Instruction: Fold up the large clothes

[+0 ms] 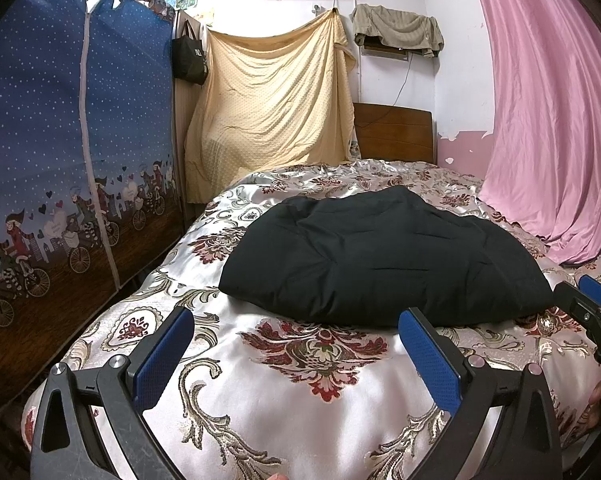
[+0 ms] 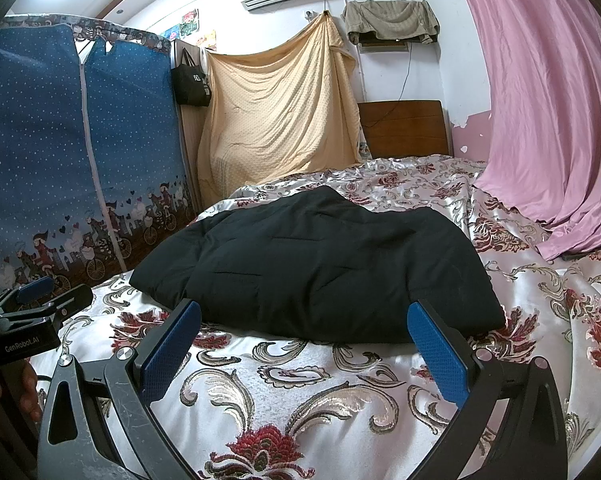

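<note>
A black padded garment (image 1: 384, 258) lies folded into a thick bundle on the floral satin bedspread (image 1: 284, 412); it also shows in the right wrist view (image 2: 324, 268). My left gripper (image 1: 296, 320) is open and empty, just short of the bundle's near edge. My right gripper (image 2: 304, 312) is open and empty, its fingertips at the bundle's near edge, not gripping it. The right gripper shows at the right edge of the left wrist view (image 1: 592, 300), and the left gripper at the left edge of the right wrist view (image 2: 44, 296).
A blue fabric wardrobe (image 1: 72, 160) stands along the left side of the bed. A beige sheet (image 1: 276, 108) hangs at the back beside a wooden headboard (image 1: 392, 132). A pink curtain (image 1: 552, 120) drapes onto the bed at right.
</note>
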A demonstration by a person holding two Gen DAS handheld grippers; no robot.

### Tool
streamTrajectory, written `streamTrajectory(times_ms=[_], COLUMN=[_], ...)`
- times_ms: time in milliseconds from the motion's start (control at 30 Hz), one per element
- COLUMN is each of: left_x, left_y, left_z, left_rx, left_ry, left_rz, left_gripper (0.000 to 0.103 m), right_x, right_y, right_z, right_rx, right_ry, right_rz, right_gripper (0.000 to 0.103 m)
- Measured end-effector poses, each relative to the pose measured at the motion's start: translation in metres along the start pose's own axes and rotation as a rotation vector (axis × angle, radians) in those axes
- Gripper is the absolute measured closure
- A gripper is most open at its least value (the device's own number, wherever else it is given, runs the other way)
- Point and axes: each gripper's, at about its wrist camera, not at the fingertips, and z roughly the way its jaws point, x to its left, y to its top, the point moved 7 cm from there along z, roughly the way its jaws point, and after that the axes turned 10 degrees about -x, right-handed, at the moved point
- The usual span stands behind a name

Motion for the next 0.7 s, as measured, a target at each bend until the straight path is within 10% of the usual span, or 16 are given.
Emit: streamTrajectory(times_ms=[700], left_x=[-0.0003], left_y=[0.0045], left_z=[-0.0087], left_rx=[-0.057], left_ry=[0.025], left_rz=[0.028], left_gripper=[0.0], right_x=[0.0008], right_y=[-0.0001], right_z=[0.0001], right_rx=[0.001], right_ry=[-0.001], right_rz=[0.0], right_gripper=[0.002])
